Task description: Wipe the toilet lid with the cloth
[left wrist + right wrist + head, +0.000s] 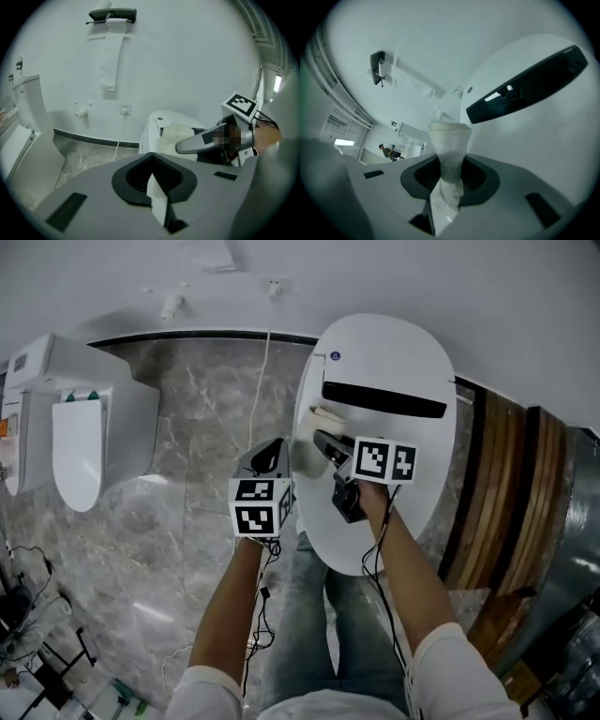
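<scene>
1. Toilet lid (384, 362) is the big white oval at about 1 o'clock in the head view. It's down flat, with a black strip (384, 399) across its far part.
2. Second white toilet (75, 427) is way off at 9 o'clock, well apart from the action.
3. Right tongs (447, 180) are over the lid's 9 o'clock side, clamped on the cloth.
4. Left tongs (152, 183) sit just off the lid's 9 o'clock edge, above the marble floor (187, 399). They're squeezed together with nothing in them.
5. Cloth (325, 418) is pale and bunched, poking out of the right tongs toward 12 o'clock, by the lid's 9 o'clock edge.
</scene>
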